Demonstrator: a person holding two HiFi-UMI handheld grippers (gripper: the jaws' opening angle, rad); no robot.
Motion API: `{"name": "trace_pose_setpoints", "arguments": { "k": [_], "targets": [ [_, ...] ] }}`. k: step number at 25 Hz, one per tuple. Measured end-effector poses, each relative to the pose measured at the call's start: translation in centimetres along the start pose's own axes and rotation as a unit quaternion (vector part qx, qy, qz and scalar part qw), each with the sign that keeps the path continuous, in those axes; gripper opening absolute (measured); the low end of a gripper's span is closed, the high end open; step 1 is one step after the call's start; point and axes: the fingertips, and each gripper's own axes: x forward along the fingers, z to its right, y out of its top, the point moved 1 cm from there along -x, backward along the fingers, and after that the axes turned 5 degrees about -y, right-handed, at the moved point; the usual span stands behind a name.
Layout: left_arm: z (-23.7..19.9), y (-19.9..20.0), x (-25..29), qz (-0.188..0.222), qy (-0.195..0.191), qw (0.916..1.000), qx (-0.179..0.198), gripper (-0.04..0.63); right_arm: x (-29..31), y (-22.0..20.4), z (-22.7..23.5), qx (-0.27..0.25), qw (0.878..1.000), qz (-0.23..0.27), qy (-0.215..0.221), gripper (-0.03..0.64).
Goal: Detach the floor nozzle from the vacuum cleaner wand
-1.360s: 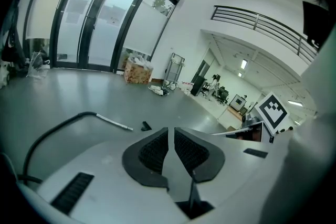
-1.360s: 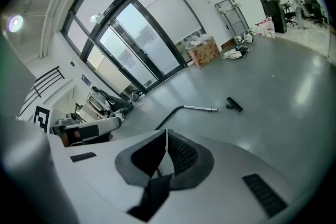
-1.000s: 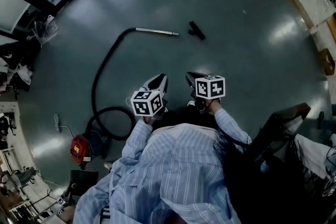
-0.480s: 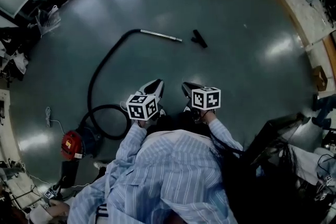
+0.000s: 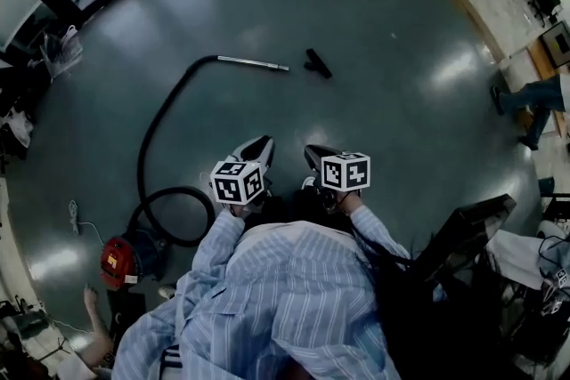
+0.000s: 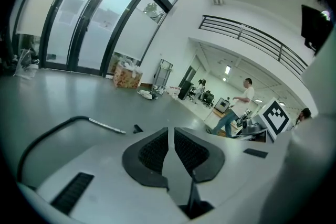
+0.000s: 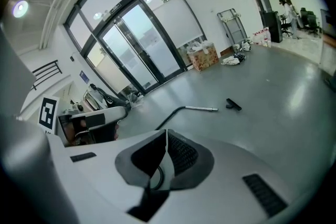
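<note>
- The floor (image 5: 419, 120) carries everything. The task's parts lie out in its open middle, toward the far edge by the glass doors. Both grippers are held over its near side, close in front of the person.
- The vacuum cleaner body (image 5: 116, 261) sits near the floor's left edge. Its hose (image 5: 142, 147) loops beside it, then runs away up the floor and bends right into the wand.
- The wand (image 5: 252, 63) lies flat. Its long axis runs across the head view from left to right, and its bare metal tip points right.
- The left gripper (image 5: 260, 147) points out over the floor roughly toward the wand's tip. Its jaws stand a narrow slit apart with nothing in them.
- The right gripper (image 5: 314, 157) has its jaws together and is empty. It points ahead almost in line with the nozzle, so I judge it the nearer one, though only by a little.
- The floor nozzle (image 5: 317, 63) lies on the floor just past the wand's tip. A clear strip of floor shows between them, and the nozzle is slanted to the wand's axis rather than in line with it.
- The nozzle looks already off the wand. Both parts are well apart from either gripper, so any further move would call for a long reach forward.
</note>
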Motion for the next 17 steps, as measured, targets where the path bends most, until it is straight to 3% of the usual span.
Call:
{"name": "trace_pose_setpoints", "arguments": {
  "k": [12, 17],
  "targets": [
    [-0.2, 0.6, 0.2, -0.002, -0.001, 0.9999, 0.011, 0.041, 0.0, 0.9, 0.6, 0.004, 1.000, 0.009, -0.008, 0.018],
    [-1.6, 1.0, 0.1, 0.004, 0.008, 0.9999, 0.006, 0.041, 1.6, 1.2, -0.2, -0.001, 1.000, 0.002, 0.009, 0.018]
  ]
}}
